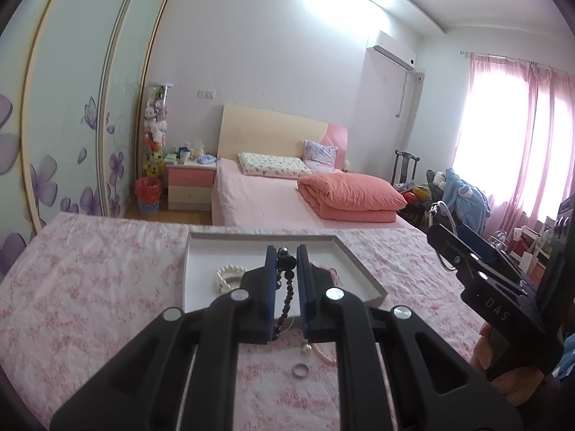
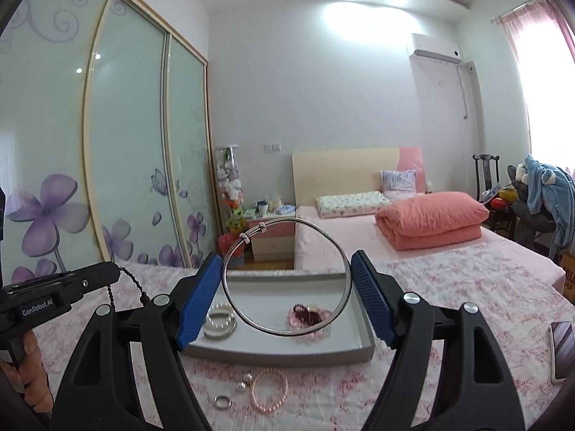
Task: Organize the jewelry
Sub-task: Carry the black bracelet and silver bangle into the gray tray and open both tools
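Note:
My left gripper is shut on a black bead necklace that hangs down between its blue pads, held above the near edge of the grey tray. My right gripper is shut on a thin silver bangle, held upright above the tray. In the tray lie a white pearl bracelet and a dark red bead piece on pink jewelry. In front of the tray on the floral cloth lie a pink pearl bracelet, a silver ring and small pearl earrings.
The tray sits on a table covered with pink floral cloth. A phone lies at the cloth's right edge. Behind stand a pink bed, a nightstand and sliding wardrobe doors.

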The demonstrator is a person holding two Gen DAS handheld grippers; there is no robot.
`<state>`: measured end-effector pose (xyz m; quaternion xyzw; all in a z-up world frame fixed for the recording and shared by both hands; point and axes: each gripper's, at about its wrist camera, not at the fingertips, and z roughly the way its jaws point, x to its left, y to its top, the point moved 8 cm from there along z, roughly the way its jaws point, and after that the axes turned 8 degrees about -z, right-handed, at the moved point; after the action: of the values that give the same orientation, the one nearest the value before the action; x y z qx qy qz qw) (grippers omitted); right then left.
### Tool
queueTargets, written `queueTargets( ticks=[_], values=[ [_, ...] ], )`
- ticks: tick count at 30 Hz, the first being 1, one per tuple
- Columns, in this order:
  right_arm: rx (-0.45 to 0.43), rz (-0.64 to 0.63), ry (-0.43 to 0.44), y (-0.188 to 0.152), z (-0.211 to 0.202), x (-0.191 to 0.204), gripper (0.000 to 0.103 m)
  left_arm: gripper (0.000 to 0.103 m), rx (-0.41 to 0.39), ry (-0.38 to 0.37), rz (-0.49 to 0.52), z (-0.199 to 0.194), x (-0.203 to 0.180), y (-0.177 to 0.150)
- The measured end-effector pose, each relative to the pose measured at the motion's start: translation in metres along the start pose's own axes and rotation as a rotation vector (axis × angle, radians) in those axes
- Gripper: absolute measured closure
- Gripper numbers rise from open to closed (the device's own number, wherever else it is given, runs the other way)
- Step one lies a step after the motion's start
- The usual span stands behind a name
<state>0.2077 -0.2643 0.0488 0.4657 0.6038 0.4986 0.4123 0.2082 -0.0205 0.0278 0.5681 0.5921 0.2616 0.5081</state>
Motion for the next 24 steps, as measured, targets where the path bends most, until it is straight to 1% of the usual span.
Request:
queueTargets(
  ticks=[5, 13, 17, 21, 24],
  values=[
    [-0.021, 0.000, -0.007, 0.006, 0.003, 0.001, 0.029, 0.091, -0.015, 0.015, 0.005, 0.006, -0.001, 0.006],
    [-0.022, -0.007, -0.020, 0.008, 0.013, 0.004, 0.029, 0.091, -0.007, 0.039, 0.011, 0.028, 0.000, 0.010],
    [-0.001, -0.003, -0.020, 0.008, 0.034, 0.003, 0.029, 0.091, 0.006, 0.046, 0.006, 0.046, 0.004, 0.013],
    [0.044, 0.026, -0.006, 0.003, 0.063, 0.002, 0.029, 0.091, 0.035, 0.053, -0.012, 0.075, 0.012, 0.017],
    [0.089, 0.037, -0.011, -0.007, 0.090, -0.001, 0.029, 0.091, 0.060, 0.057, -0.025, 0.100, 0.017, 0.018]
  ],
)
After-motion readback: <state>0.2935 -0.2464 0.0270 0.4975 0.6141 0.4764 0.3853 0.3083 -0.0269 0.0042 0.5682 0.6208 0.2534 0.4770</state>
